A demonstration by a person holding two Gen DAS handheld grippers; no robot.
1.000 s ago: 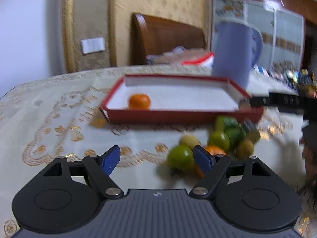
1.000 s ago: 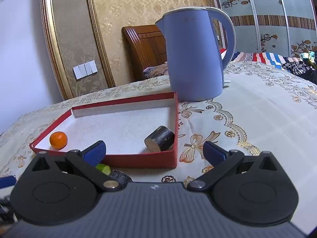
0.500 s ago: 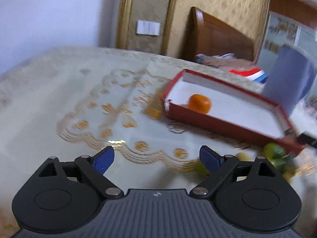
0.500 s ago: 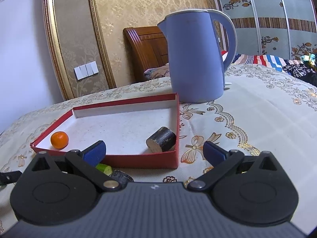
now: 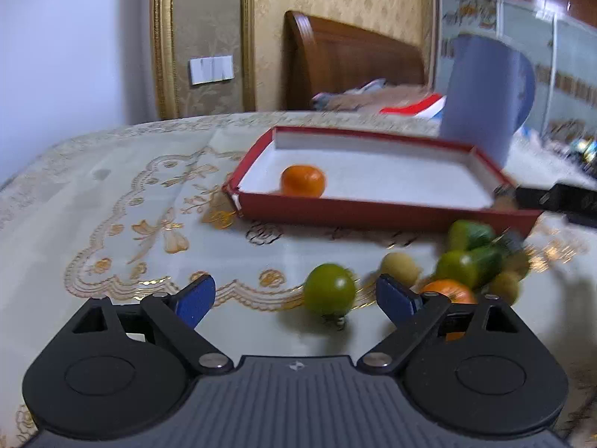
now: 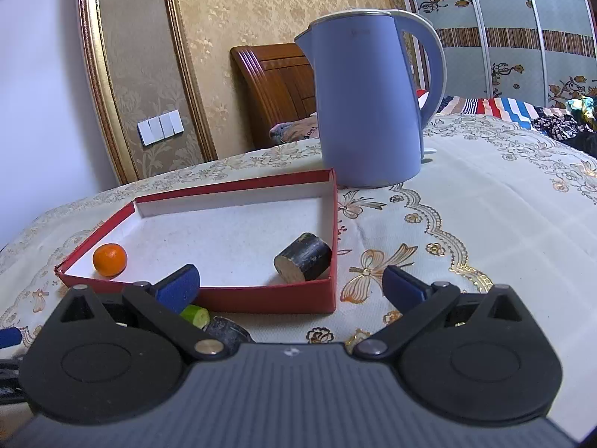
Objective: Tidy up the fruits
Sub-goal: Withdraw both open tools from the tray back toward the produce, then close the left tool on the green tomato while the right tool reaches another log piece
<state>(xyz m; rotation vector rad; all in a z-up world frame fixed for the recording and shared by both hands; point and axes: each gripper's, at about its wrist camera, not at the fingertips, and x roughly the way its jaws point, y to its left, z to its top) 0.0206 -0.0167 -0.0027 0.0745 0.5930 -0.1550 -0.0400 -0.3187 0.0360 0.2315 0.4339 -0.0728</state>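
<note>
- Nearest, short of the red tray (image 5: 373, 211), the left hand-held gripper (image 5: 296, 295) has just spread its jaws; a green fruit (image 5: 329, 288) lies loose between them.
- The right hand-held gripper (image 6: 291, 283) is apart, empty.
- Inside the red tray: an orange (image 6: 109, 259) and a dark cylinder (image 6: 303, 256).
- Behind it, a blue kettle (image 6: 369, 104).

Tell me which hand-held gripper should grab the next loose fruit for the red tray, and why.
Left. The left hand-held gripper is open with the green fruit right between its fingers. The right hand-held gripper faces the red tray and has no fruit between its fingers.
</note>
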